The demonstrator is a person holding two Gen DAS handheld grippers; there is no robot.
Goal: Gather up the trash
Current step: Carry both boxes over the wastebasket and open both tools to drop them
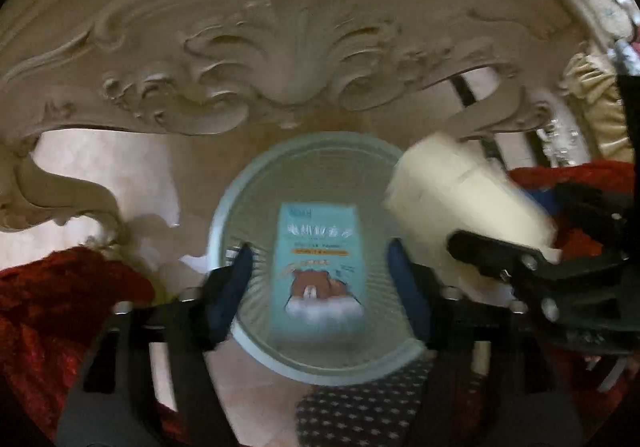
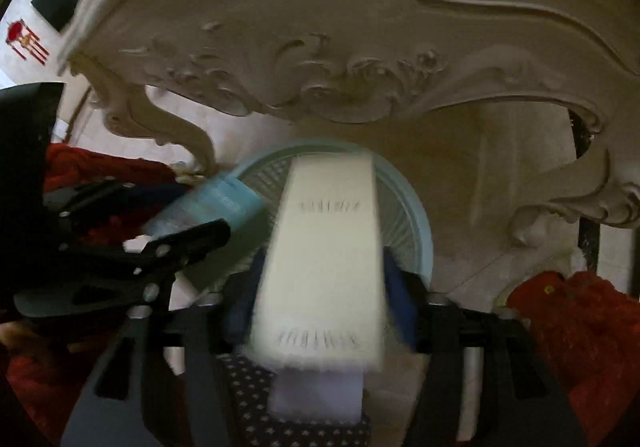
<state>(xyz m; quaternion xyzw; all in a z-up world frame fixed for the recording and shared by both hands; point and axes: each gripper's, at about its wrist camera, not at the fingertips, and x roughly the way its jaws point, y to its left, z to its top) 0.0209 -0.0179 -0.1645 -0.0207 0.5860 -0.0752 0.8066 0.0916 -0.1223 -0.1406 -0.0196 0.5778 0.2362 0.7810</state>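
A light blue slatted trash basket stands on the floor under a carved cream table. My left gripper is shut on a teal box with a bear picture, held over the basket's opening. My right gripper is shut on a long cream-white box, also over the basket. The white box and right gripper show at the right of the left wrist view. The teal box and left gripper show at the left of the right wrist view. Both views are blurred.
The carved cream table apron hangs just above and behind the basket, with a curved leg at the left. Red cloth lies on both sides. Dark dotted fabric is below the grippers. The floor is pale tile.
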